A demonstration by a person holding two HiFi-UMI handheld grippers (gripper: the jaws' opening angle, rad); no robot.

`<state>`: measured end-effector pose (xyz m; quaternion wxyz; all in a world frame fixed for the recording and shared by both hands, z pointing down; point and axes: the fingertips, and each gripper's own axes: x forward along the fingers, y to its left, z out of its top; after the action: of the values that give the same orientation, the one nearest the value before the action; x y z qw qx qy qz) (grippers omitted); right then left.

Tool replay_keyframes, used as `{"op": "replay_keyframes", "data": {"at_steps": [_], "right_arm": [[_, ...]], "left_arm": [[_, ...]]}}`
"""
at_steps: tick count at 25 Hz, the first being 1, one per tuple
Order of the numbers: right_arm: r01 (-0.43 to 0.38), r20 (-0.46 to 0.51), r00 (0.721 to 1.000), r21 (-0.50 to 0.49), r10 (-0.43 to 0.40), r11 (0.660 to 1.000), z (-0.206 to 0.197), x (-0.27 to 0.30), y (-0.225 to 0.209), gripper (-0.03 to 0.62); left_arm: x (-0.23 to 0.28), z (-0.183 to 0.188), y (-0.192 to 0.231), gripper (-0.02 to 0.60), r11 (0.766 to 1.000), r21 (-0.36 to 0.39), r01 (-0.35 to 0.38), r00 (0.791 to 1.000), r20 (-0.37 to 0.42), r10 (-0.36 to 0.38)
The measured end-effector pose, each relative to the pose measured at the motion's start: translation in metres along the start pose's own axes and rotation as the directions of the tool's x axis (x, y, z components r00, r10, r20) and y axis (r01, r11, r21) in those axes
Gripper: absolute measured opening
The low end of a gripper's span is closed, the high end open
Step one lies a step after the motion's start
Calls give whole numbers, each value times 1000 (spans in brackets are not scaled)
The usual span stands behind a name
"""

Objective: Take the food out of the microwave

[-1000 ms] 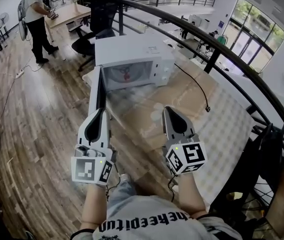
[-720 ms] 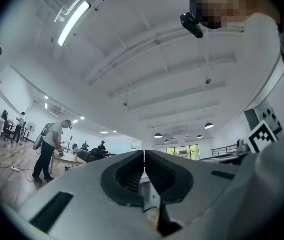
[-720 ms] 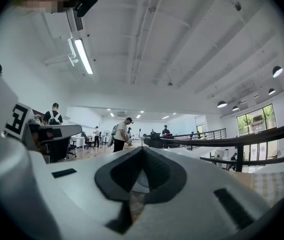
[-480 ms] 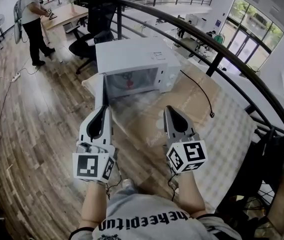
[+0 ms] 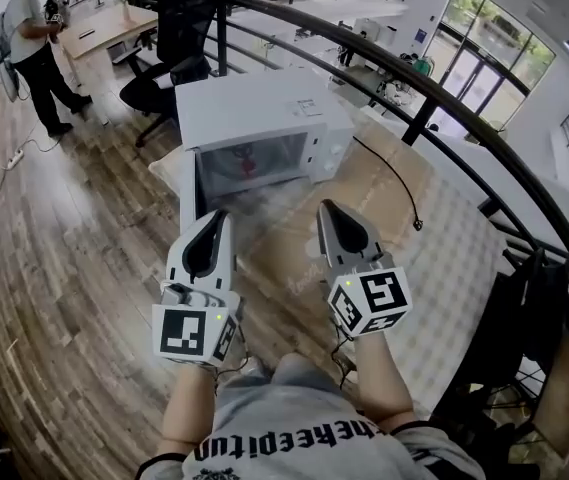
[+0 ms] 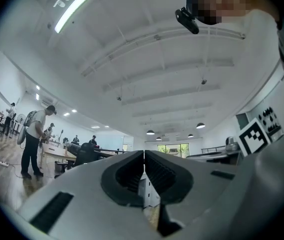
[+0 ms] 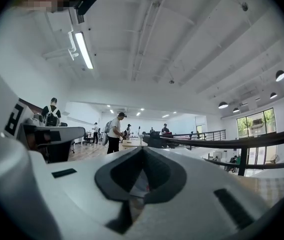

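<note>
We hold the left gripper [image 5: 220, 216] and the right gripper [image 5: 325, 208] with jaws together and empty, just in front of the microwave [image 5: 254, 108]. Its door [image 5: 188, 183] stands open, and the food [image 5: 248, 158] sits inside. The microwave rests on the tabletop [image 5: 384, 183].

**Inspector:** Floor and boundary?
**Surveyor:** Wood-plank floor [image 5: 54, 268]; dark metal railing [image 5: 434, 95] curving along the right. Black office chair [image 5: 179, 23] behind.
**Inspector:** Lighting?
**Surveyor:** Tall windows [image 5: 484, 53] far right; fluorescent strip [image 6: 73, 10] on white ceiling [image 6: 146, 54].
</note>
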<state>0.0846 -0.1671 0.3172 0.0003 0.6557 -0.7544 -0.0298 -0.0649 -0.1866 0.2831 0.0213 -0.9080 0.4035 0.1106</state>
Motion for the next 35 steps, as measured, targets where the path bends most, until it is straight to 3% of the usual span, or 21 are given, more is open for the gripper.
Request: {"op": "replay_keyframes", "data": {"at_steps": [17,35], "right_arm": [[-229,-22,973,-49,228,972,24,93,-24,5],[-402,-201,892,52,404,914,-105,183,-30,6]], "left_arm": [[56,-22,-3,11,996,-3,-84,996,-17,84],[90,-81,13,11,975,6,-221,972,-75,221]]}}
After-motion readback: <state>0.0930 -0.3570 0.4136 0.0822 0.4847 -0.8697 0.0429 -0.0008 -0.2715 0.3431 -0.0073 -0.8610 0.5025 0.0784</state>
